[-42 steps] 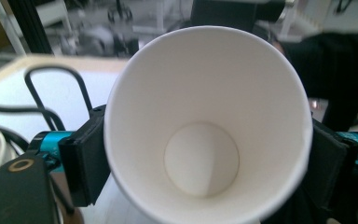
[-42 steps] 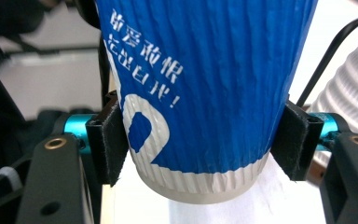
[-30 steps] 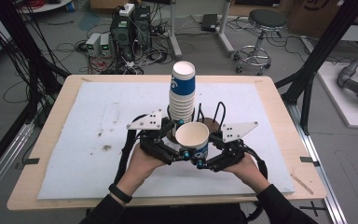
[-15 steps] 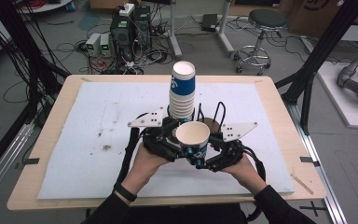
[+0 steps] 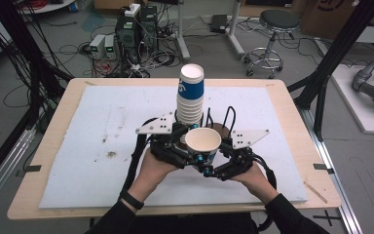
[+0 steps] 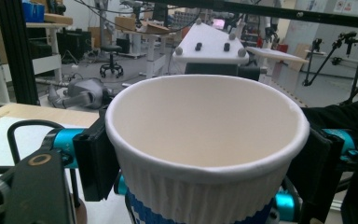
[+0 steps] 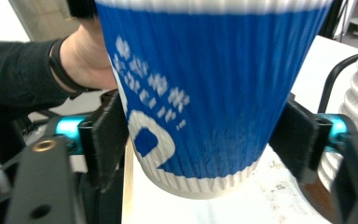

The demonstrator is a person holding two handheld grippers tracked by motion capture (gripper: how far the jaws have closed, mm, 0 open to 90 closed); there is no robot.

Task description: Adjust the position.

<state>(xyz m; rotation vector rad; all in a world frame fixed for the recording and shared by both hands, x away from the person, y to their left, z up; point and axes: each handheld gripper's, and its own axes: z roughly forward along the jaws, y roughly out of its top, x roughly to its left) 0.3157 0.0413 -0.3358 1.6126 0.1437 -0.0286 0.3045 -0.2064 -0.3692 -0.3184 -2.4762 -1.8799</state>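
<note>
Blue-and-white paper cup (image 5: pixel 203 144): upright, raised above the worktop (image 5: pixel 68 122), just in front of the cup stack (image 5: pixel 190 97).
Left tool (image 6: pixel 205 154): my jaws have just been closing; both pads press the cup below its rim, gripping it.
Right tool (image 7: pixel 200 140): my jaws have just been opening; the cup's lower body sits between them, but whether the pads touch it I cannot tell.
Cup stack: upright on the white mat (image 5: pixel 102 126).

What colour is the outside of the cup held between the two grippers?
Blue with white markings and a ribbed white band at its foot; the cup shows this best in the right gripper view.
</note>
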